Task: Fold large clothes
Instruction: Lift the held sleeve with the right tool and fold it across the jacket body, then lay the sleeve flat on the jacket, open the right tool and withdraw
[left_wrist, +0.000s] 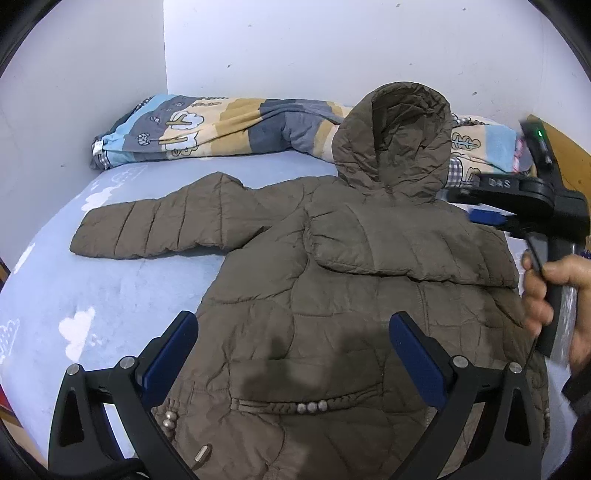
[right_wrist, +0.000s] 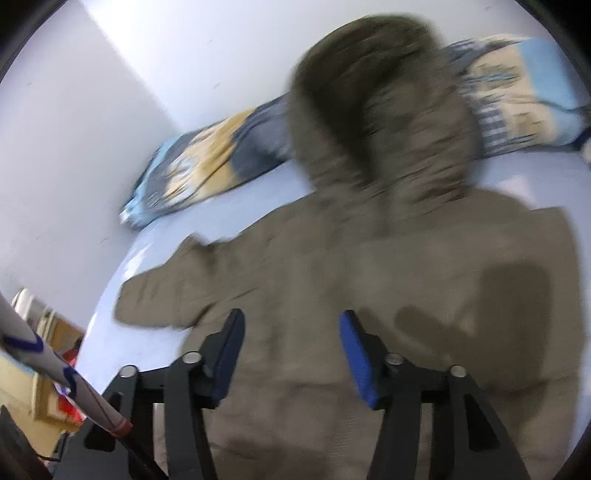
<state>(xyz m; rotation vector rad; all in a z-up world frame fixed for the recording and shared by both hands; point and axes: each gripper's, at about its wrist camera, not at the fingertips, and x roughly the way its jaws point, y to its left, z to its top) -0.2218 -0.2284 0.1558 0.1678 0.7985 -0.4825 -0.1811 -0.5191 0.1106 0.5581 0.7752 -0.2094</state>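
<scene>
Brown quilted jacket, hooded, lying spread on a pale blue bed sheet; its hood rests against a rolled patterned quilt along the white wall. One sleeve extends flat to the left; the other sleeve lies folded across the chest. Left gripper: jaws spread wide above the lower front of the jacket, nothing between the pads. Right gripper: jaws parted, no fabric pinched, poised over the jacket's body; this view is motion-blurred. A hand grasps the right gripper's handle at the jacket's right edge.
</scene>
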